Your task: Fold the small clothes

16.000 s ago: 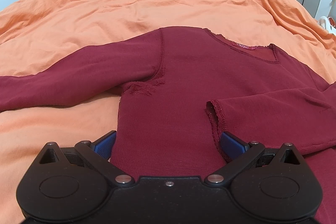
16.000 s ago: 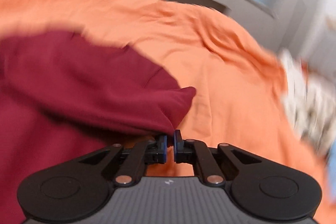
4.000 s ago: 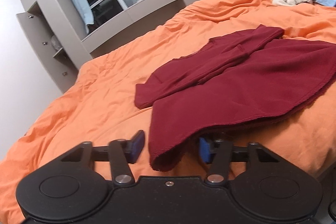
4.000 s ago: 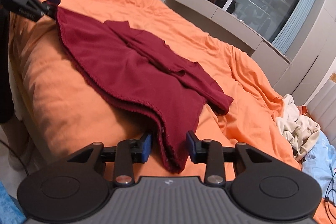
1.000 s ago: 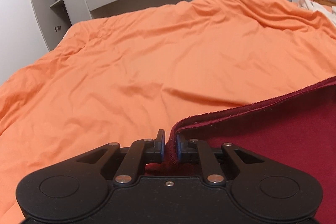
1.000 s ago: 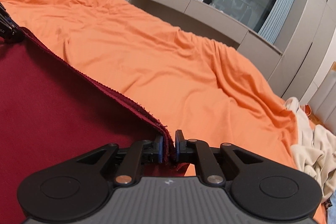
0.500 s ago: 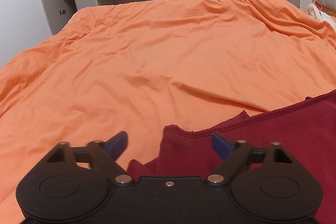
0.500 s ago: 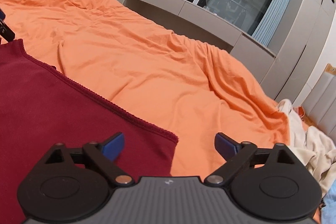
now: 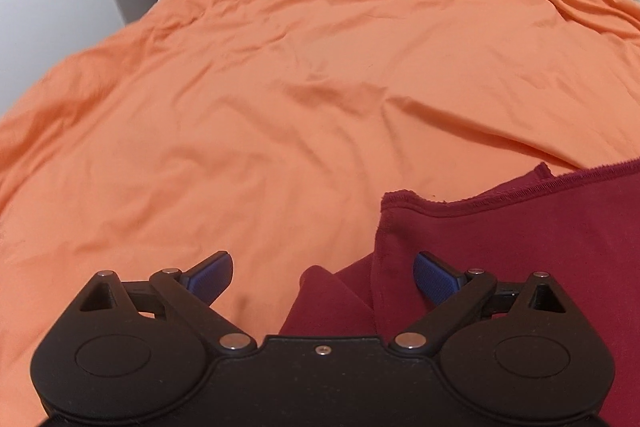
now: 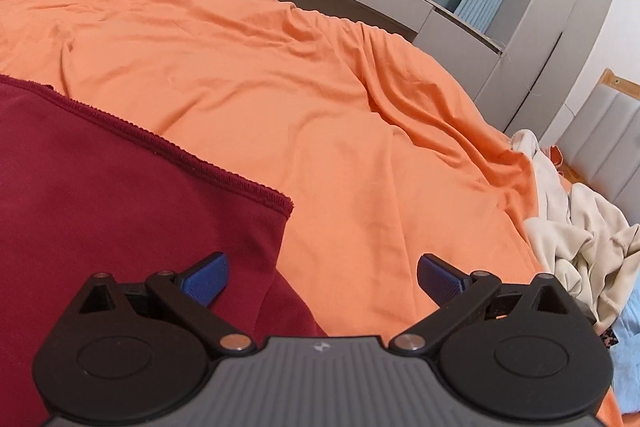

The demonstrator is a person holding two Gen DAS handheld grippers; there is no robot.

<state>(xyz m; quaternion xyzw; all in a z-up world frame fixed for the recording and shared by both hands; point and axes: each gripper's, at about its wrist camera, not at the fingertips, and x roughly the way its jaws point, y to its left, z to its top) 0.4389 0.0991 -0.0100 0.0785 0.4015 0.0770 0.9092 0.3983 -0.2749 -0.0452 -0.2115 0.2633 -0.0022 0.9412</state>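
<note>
Both grippers hang with their jaws spread wide and hold nothing: the left gripper [image 9: 322, 273] sits over the left corner of the dark red long-sleeved top [image 9: 520, 251], and the right gripper [image 10: 322, 275] over its right corner [image 10: 286, 205]. That top lies flat on the orange duvet [image 9: 280, 87], its stitched hem [image 10: 192, 157] running as the far edge of the fold. At the left corner a lower layer [image 9: 320, 299] peeks out past the upper one, so the stack looks slightly uneven there. To do this step well, I would lift both grippers straight up and clear, without dragging a blue pad [image 9: 210, 273] across the cloth, then square that left corner before any next fold. Farther right, a cream garment heap [image 10: 576, 247] waits near the duvet's edge.
</note>
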